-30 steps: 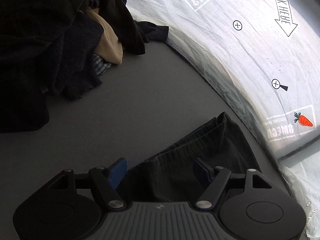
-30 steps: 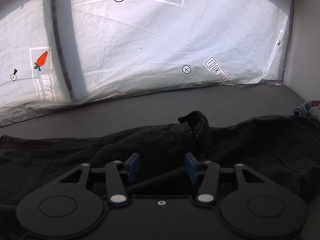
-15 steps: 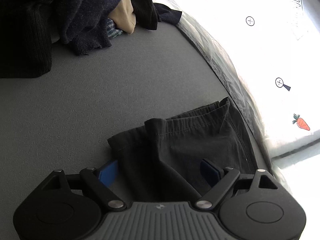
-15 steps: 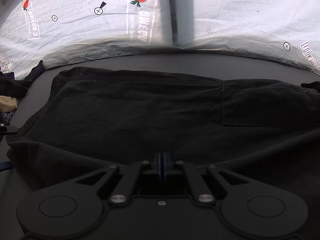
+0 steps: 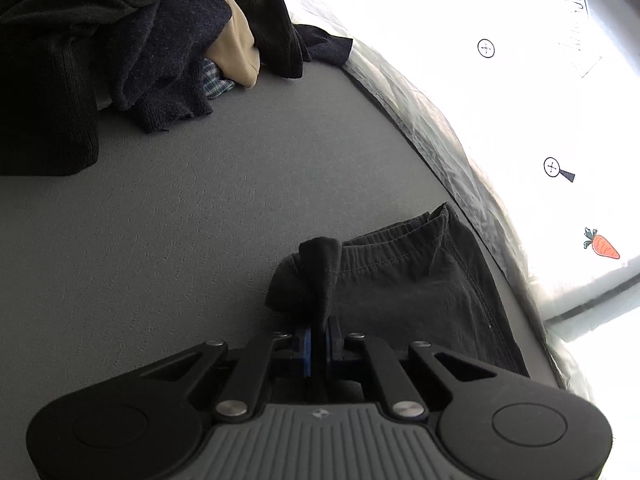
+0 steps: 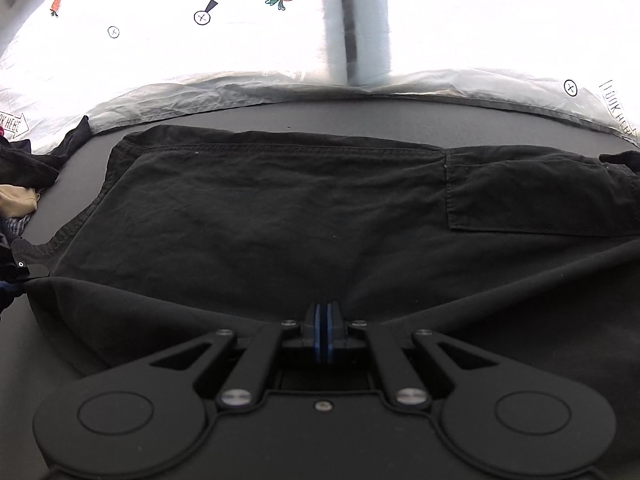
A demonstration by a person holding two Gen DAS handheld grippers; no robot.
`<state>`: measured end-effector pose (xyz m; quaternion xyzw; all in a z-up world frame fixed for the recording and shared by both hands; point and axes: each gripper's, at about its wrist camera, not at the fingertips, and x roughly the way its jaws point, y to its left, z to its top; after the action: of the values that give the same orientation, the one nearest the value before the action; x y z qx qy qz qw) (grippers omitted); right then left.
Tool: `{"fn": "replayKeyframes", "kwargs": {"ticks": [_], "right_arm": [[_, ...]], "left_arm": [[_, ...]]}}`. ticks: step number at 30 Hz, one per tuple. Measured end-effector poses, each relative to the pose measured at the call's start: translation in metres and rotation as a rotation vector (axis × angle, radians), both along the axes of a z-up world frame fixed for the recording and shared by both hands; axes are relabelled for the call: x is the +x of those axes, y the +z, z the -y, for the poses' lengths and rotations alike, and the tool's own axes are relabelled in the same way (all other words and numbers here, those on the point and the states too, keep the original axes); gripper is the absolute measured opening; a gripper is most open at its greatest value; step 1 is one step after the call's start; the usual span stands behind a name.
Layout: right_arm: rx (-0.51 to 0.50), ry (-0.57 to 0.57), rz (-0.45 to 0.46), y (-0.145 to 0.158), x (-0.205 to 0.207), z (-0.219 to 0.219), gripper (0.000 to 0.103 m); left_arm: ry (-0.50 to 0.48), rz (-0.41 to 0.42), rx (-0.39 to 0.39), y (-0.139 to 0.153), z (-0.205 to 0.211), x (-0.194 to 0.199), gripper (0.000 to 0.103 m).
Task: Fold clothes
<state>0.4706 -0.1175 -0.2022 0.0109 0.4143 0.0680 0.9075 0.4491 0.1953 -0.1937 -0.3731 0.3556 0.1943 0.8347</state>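
A pair of black shorts (image 6: 304, 216) lies spread on the grey table, with a back pocket (image 6: 536, 196) at the right. My right gripper (image 6: 322, 332) is shut on the shorts' near edge. In the left wrist view my left gripper (image 5: 318, 344) is shut on a bunched fold of the shorts (image 5: 400, 280) near the elastic waistband (image 5: 384, 236). The left gripper also shows at the far left edge of the right wrist view (image 6: 16, 268).
A pile of dark, tan and plaid clothes (image 5: 132, 52) lies at the table's far left. A bright white printed sheet (image 6: 240, 40) with carrots and arrows hangs behind the grey table (image 5: 200, 208). A grey post (image 6: 356, 20) stands behind it.
My left gripper has closed on a fold of the waistband end. My right gripper, open one second ago, has stayed shut on the near edge since half a second ago.
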Motion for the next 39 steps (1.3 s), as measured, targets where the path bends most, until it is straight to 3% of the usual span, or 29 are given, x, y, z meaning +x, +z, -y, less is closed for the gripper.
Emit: {"fn": "replayKeyframes", "kwargs": {"ticks": [5, 15, 23, 28, 31, 37, 39], "right_arm": [[-0.003, 0.044, 0.001, -0.001, -0.032, 0.007, 0.003], [0.213, -0.062, -0.106, -0.001, -0.037, 0.046, 0.003], [0.294, -0.227, -0.12, 0.005, -0.049, 0.095, 0.003], [0.365, -0.324, -0.137, 0.003, -0.05, 0.123, 0.003], [0.443, -0.38, -0.158, -0.001, -0.05, 0.137, 0.003], [0.655, -0.513, -0.22, -0.02, -0.055, 0.161, 0.003], [0.711, -0.546, -0.233, -0.026, -0.057, 0.167, 0.003]], "left_arm": [[-0.057, 0.078, 0.048, 0.027, 0.017, 0.001, 0.004], [-0.243, 0.234, 0.149, 0.085, 0.077, 0.002, 0.004], [-0.401, 0.232, 0.145, 0.082, 0.14, -0.001, 0.003], [-0.508, 0.177, 0.052, 0.058, 0.174, -0.003, 0.003], [-0.531, 0.109, -0.089, 0.034, 0.182, -0.001, 0.003], [-0.433, -0.054, -0.402, -0.021, 0.174, 0.008, 0.003], [-0.409, -0.073, -0.456, -0.032, 0.17, 0.01, 0.003]]}}
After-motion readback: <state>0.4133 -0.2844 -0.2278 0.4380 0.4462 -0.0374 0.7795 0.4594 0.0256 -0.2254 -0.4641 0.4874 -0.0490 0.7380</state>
